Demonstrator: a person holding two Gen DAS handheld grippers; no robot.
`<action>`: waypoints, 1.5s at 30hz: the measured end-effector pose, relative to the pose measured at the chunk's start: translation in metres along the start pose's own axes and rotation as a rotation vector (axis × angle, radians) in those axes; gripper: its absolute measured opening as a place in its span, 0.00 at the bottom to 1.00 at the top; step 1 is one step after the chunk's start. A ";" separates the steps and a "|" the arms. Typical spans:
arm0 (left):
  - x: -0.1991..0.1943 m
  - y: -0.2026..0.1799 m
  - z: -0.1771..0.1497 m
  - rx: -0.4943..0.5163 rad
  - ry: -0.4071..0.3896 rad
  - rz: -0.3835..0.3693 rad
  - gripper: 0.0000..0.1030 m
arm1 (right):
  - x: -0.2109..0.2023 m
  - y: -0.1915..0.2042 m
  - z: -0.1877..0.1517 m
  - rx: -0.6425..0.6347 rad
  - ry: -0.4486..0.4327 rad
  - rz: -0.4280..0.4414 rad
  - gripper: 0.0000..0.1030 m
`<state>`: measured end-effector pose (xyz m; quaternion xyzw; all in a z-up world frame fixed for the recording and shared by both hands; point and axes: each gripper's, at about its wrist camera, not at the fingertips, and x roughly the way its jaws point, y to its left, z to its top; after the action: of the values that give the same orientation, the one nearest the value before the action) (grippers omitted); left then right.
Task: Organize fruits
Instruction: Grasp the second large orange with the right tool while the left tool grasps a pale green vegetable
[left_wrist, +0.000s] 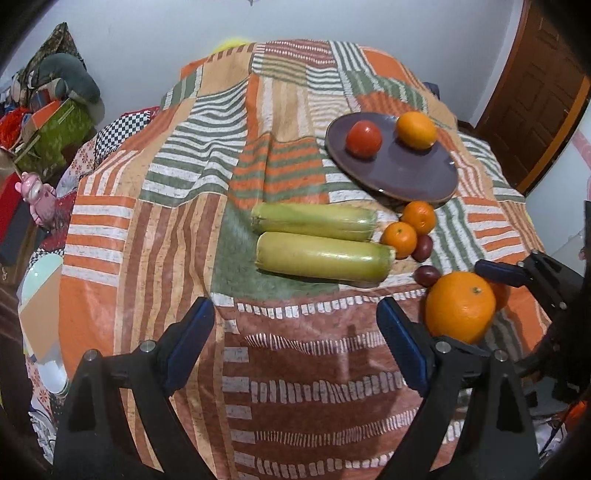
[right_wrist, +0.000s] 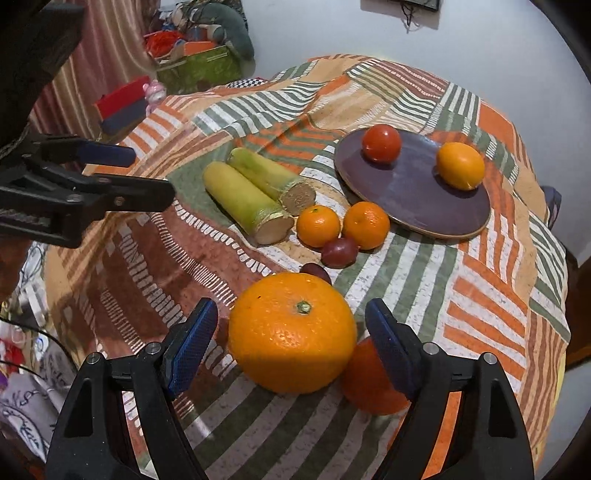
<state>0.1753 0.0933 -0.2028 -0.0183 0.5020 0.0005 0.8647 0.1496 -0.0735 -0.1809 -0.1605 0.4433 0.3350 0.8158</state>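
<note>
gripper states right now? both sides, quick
Left gripper: open, nothing between its fingers, above bare tablecloth.
Right gripper: open, fingers on either side of the large orange, not gripping it.

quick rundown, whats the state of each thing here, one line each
left tongs: open, empty
right tongs: open, astride the big orange, pads not touching
big orange: on the cloth, stem up
plate: holds a tomato and an orange fruit
two green stalks: lying side by side, touching

Pale wall (left_wrist: 147, 37) behind the bench; wooden door (left_wrist: 535, 110) beyond its right edge; cluttered boxes (right_wrist: 195, 62) beyond its left edge.
</note>
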 end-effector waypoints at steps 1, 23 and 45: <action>0.002 -0.001 0.001 0.004 0.003 0.008 0.87 | 0.000 0.001 -0.001 -0.010 -0.003 -0.008 0.67; 0.071 -0.025 0.023 0.011 0.106 -0.016 0.97 | -0.048 -0.069 0.005 0.159 -0.135 -0.021 0.64; 0.014 -0.003 0.014 0.000 0.006 0.001 0.97 | -0.054 -0.120 -0.010 0.285 -0.150 -0.063 0.64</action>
<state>0.1944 0.0908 -0.2077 -0.0181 0.5045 0.0010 0.8632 0.2054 -0.1881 -0.1457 -0.0314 0.4189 0.2539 0.8713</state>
